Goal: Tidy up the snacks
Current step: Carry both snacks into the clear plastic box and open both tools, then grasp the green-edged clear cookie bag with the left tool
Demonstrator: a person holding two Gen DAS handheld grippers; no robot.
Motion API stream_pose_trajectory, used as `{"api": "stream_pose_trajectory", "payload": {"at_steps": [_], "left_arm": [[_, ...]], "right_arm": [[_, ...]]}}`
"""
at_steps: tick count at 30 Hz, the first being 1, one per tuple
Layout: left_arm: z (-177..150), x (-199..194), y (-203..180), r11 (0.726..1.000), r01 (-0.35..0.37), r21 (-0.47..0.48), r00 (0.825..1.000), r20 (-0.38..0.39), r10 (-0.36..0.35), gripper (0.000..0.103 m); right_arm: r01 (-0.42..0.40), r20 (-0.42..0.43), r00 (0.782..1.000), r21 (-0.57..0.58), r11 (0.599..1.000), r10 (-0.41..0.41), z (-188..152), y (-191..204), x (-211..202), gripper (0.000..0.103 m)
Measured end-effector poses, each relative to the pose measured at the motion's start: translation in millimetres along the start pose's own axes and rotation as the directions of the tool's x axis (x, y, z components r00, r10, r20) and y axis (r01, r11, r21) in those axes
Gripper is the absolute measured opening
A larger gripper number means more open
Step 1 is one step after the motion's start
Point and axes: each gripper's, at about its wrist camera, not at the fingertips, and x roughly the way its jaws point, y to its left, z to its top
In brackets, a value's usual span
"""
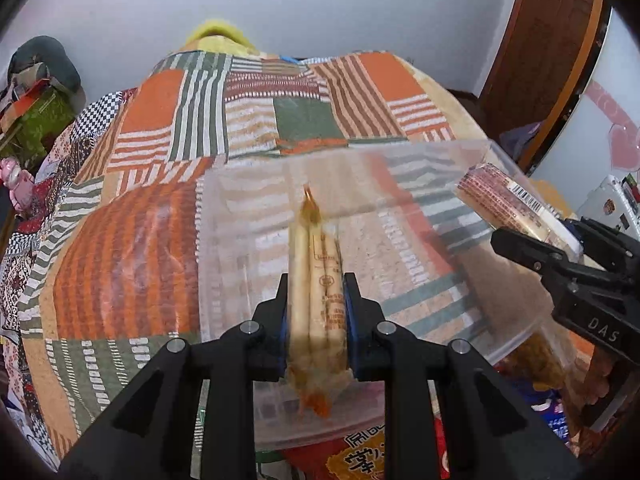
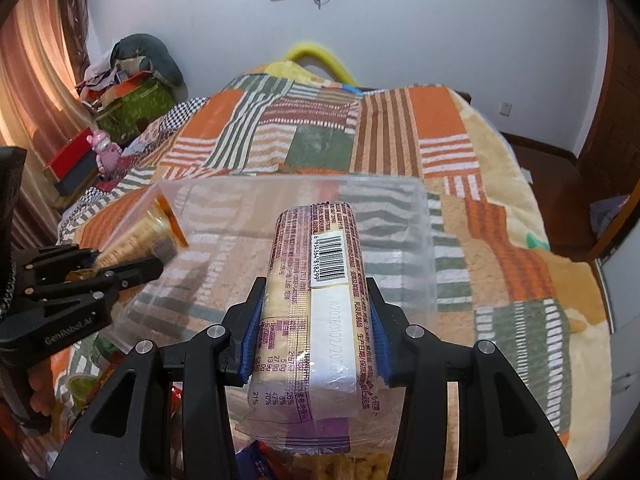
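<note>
My left gripper (image 1: 316, 284) is shut on a slim pack of pale sticks with orange ends (image 1: 318, 300), held over a clear plastic box (image 1: 248, 208) that lies on the bed. My right gripper (image 2: 316, 288) is shut on a wider cracker pack with purple print and a barcode label (image 2: 320, 280), also above the clear plastic box (image 2: 424, 208). The right gripper (image 1: 532, 248) and its cracker pack (image 1: 504, 196) show at the right edge of the left wrist view. At the left of the right wrist view the left gripper (image 2: 132, 268) carries the stick pack (image 2: 148, 236).
A patchwork bedspread (image 1: 132, 240) in orange, green and stripes covers the bed. More snack bags (image 1: 360, 456) lie near the front edge under the grippers. Clutter and a pink toy (image 2: 104, 148) sit at the far left, a wooden door (image 1: 552, 40) at the right.
</note>
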Motion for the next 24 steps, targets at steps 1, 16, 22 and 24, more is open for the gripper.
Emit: {"api": "stream_pose_trajectory", "payload": {"at_steps": [1,16,22,24], "left_arm": [[-1.6,0.7,-0.2,1.0,-0.003,0.004,1.0,-0.002,0.003,0.023],[-17.7,-79.7,-3.8,1.0,-0.022,0.02,0.989,0.145,0.019,0.057],[-35.6,-126.9,-3.9,0.999,-0.043,0.027,0.98,0.196,0.037,0.061],[-43.0,-139.8,-3.2,0.998,-0.049,0.027,0.978,0.204,0.043,0.065]], "right_arm": [[-0.002,-0.008,1.0,0.0,1.0,0.002,-0.3,0.0,1.4,0.042],[-0.001,0.076,0.997,-0.016,1.0,0.002,-3.4,7.9,-54.9,0.05],[-0.018,0.125,0.992,-0.003,1.0,0.019,-9.6,12.7,-93.5,0.053],[-0.014,0.142,0.99,-0.007,1.0,0.015,-14.2,16.4,-107.2,0.055]]}}
